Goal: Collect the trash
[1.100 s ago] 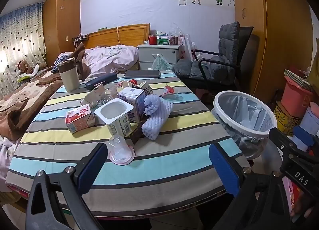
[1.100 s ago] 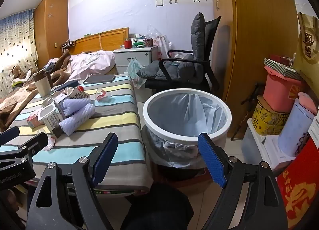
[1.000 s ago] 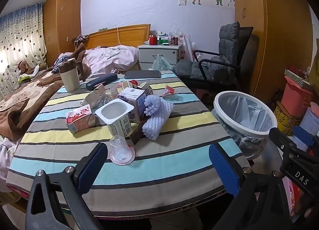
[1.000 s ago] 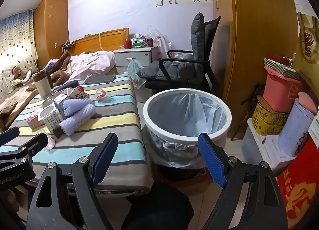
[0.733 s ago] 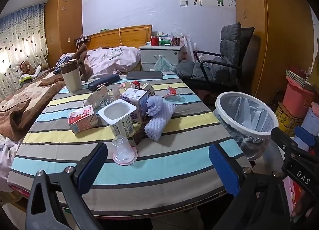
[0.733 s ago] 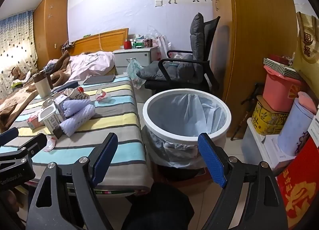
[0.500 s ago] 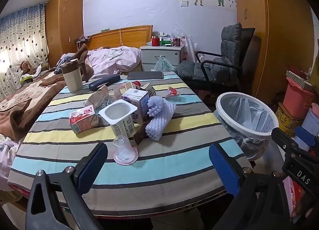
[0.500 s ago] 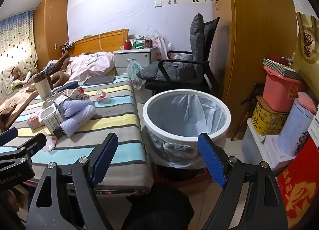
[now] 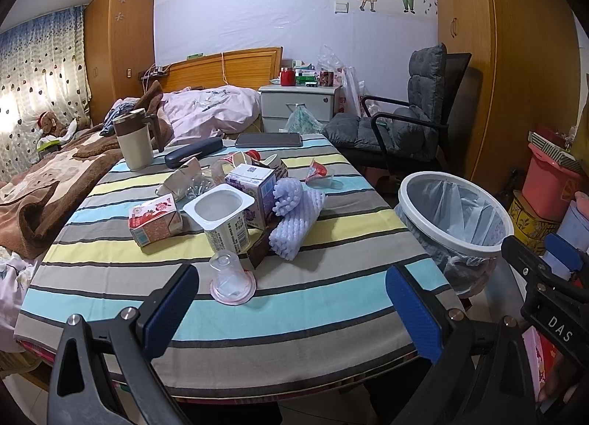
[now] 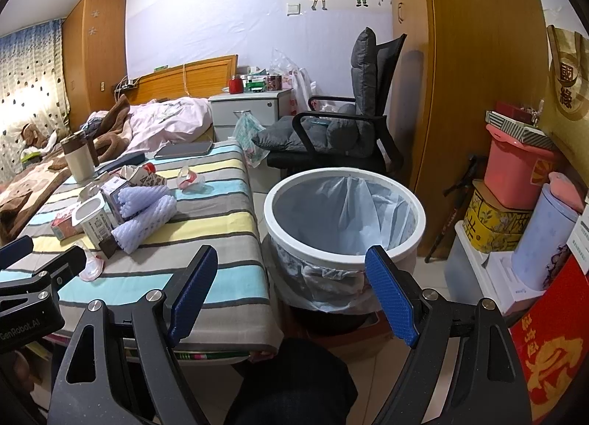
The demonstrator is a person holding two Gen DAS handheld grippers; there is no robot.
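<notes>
- Left gripper (image 9: pixel 291 309): blue-padded fingers (image 9: pixel 171 305) spread wide, nothing between them. It hangs over the near edge of the striped table (image 9: pixel 313 309).
- Right gripper (image 10: pixel 291 292): fingers (image 10: pixel 388 294) likewise released and empty, held low at the table's right side, facing the trash bin (image 10: pixel 344 209).
- Just ahead of the left gripper, a small clear dome lid (image 9: pixel 232 277) stands on a blue stripe, apart from the fingers.
- Beyond it, a cluster of trash in the table's middle: an open white yogurt cup (image 9: pixel 222 217), upright; a red-and-white carton (image 9: pixel 154 218) lying on its side to the cup's left; a purple-and-white carton (image 9: pixel 254 191) behind the cup.
- A lilac foam fruit net (image 9: pixel 294 217) leans against the right side of the purple carton; a small dark wrapper (image 9: pixel 259 250) lies under its near end.
- Further back: crumpled clear plastic (image 9: pixel 184 182), an opened carton with a red cap (image 9: pixel 250 158), and a small red-and-white torn cup (image 9: pixel 318 171) alone to the right.
- At the far end: a beige lidded mug (image 9: pixel 134 143), a dark glasses case (image 9: pixel 193 152), a phone (image 9: pixel 268 139) lying flat.
- The trash bin is white-rimmed, lined with a pale bag, and stands on the floor just beside the table's right edge; nothing can be seen inside.
- Behind the bin, a grey cushioned chair (image 10: pixel 346 126); to its right, stacked boxes and a pink tub (image 10: pixel 515 171).
</notes>
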